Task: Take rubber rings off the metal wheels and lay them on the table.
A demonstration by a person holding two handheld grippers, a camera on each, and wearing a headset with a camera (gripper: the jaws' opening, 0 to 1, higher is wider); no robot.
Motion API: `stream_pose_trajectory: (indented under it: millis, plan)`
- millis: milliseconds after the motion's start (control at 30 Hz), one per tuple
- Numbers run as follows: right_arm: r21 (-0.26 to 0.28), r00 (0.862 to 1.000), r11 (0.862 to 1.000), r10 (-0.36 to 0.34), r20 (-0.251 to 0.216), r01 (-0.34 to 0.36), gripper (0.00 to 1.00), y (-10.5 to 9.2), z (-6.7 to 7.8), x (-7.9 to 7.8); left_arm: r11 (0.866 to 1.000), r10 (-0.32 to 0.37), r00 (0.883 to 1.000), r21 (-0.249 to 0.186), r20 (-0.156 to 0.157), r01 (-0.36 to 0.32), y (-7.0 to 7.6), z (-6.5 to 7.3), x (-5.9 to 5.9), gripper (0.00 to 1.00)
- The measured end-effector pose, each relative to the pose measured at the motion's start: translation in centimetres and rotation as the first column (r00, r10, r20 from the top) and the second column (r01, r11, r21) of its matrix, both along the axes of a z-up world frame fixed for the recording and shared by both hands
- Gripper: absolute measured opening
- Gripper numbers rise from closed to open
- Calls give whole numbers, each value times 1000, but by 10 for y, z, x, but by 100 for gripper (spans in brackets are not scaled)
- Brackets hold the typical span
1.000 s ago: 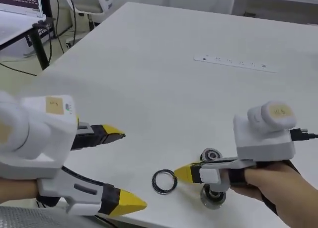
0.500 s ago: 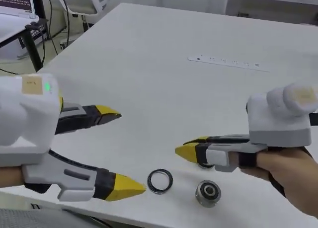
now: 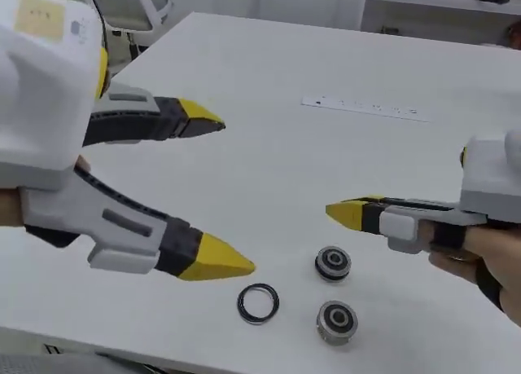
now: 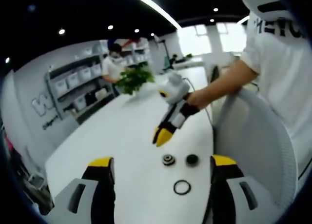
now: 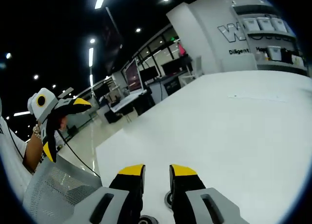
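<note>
Rubber ring (image 3: 258, 303) lies loose on the worktop (image 3: 269, 146) by its near edge, left of the near wheel (image 3: 337, 320), which looks bare. It should be light, soft and stretchy, so I'd pinch one side of its band. The far wheel (image 3: 333, 262) looks dark-rimmed and may carry another. My left gripper (image 3: 236, 196) hangs at the left, fingers spread wide, empty; the right gripper (image 3: 335, 213) has fingers drawn almost together on nothing. Since half a second ago it has pulled right, off the far wheel
</note>
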State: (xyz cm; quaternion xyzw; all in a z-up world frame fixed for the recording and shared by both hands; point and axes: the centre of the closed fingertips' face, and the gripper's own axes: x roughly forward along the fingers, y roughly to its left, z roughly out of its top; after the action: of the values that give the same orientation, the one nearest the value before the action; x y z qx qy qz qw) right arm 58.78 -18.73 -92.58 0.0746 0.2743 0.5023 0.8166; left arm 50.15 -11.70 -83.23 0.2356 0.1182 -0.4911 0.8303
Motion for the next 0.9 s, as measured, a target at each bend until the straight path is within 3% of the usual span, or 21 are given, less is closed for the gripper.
stream_pose_trajectory:
  millis: [200, 333, 433, 500, 633, 767, 800, 900]
  plan:
    - [-19, 1000, 999, -29, 8, 29, 20, -11, -5, 6, 1000, -25, 1000, -5, 13, 25, -12, 11, 17, 79]
    - [-100, 1000, 995, -11, 13, 12, 20, -20, -22, 5, 999, -50, 998, 4, 32, 50, -23, 18, 30, 79]
    - [-156, 999, 987, 28, 22, -25, 20, -23, -34, -1, 997, -81, 997, 7, 20, 80, -35, 20, 38, 78]
    - [-192, 999, 980, 51, 5, -49, 21, -24, -44, -6, 995, -100, 995, 5, 17, 100, -43, 20, 42, 79]
    - [-245, 995, 965, 102, 4, -98, 23, -25, -57, -13, 989, -146, 989, -10, 7, 146, -62, 17, 47, 79]
    - [-287, 992, 950, 127, -9, -124, 24, -28, -70, -16, 988, -155, 988, -2, 0, 155, -72, 5, 58, 76]
    - [-298, 991, 946, 131, -10, -128, 24, -29, -73, -16, 987, -158, 987, -7, -14, 158, -76, 1, 61, 76]
    - [-304, 991, 943, 134, -15, -132, 26, -32, -76, -15, 985, -162, 986, -64, -41, 160, -87, -4, 67, 75]
